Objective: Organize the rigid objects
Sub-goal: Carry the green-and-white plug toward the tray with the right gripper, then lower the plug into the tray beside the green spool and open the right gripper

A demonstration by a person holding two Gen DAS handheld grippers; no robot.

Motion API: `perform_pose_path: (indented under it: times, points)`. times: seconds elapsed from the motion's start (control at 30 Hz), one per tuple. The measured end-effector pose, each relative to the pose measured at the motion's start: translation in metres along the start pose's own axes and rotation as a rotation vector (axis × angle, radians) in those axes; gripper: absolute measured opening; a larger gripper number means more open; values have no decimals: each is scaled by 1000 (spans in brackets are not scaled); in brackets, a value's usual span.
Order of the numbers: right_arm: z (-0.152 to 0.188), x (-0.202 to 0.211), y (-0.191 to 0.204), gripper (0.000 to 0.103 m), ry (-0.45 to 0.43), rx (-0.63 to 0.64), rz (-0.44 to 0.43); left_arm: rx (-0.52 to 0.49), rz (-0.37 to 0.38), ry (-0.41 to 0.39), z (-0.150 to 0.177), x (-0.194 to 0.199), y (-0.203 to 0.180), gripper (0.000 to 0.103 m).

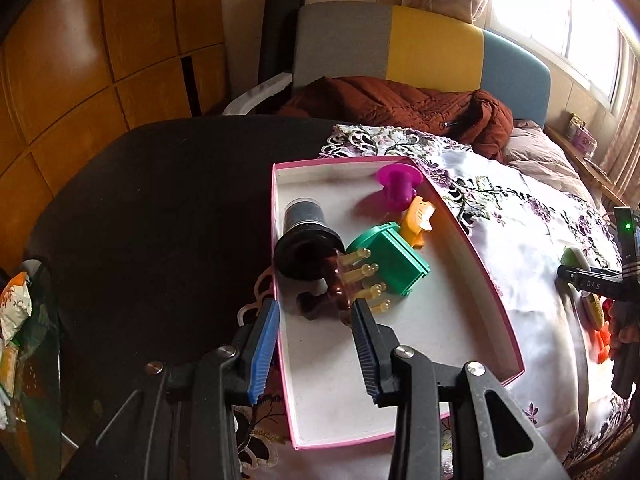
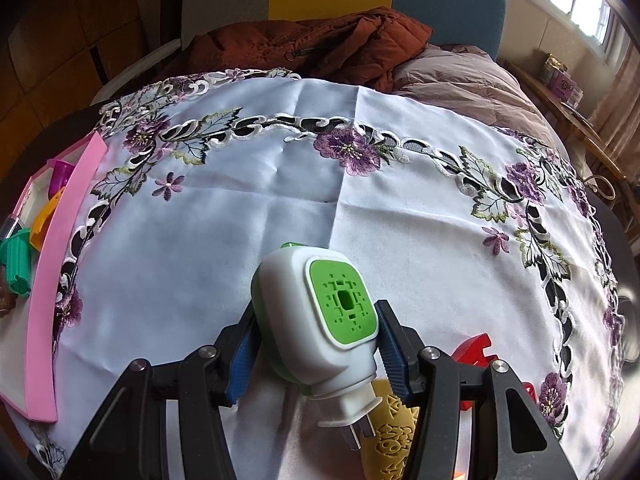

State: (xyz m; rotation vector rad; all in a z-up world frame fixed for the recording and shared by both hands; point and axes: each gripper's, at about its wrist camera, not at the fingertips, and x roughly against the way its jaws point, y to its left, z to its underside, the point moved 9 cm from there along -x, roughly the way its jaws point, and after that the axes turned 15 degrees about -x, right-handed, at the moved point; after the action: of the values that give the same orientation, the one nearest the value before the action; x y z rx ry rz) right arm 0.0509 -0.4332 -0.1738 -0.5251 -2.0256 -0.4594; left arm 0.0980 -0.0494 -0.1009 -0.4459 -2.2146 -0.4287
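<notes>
A pink-rimmed white box (image 1: 472, 264) lies on the embroidered cloth; it shows at the left edge of the right wrist view (image 2: 56, 256). In it are a black cylinder (image 1: 304, 236), a brown comb with yellow pegs (image 1: 344, 292), a green block (image 1: 390, 260), an orange piece (image 1: 418, 222) and a magenta piece (image 1: 398, 184). My left gripper (image 1: 316, 344) is open and empty just in front of the brown comb, straddling the box's left wall. My right gripper (image 2: 316, 354) is shut on a white and green plug-in device (image 2: 320, 328), above the cloth.
A yellow embossed piece (image 2: 394, 440) and a red piece (image 2: 476, 354) lie under my right gripper. A brown jacket (image 1: 400, 104) and pink bedding (image 2: 472, 84) lie beyond the cloth. A bag (image 1: 16, 320) stands at the far left by the black table (image 1: 160, 200).
</notes>
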Motion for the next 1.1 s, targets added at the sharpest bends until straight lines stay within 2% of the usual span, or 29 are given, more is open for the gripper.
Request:
perform_pose_path:
  times: [0.1,0.27,0.67,0.8,0.93,1.03,1.1]
  points:
    - [0,6,5,55,-5,-2,-15,4,2,-1,3,0,4,37]
    - [4,26,37,55,-15,13,-92,20,8,0,9,0,11,37]
    - [34,88,185,55,-34,203,-335,106,6,14,35,-1,40,37]
    - [48,83,225,55,7,273,-347,138,0,17,43,0,53,37]
    - [61,62,250,55,63,338,-307,168,1,26,50,-3,64,37]
    - [58,35,260,55,79,339,-243,183,7,35,55,-6,67,37]
    - [44,29,263,55,58,281,-271,185,9,39,57,-7,68,37]
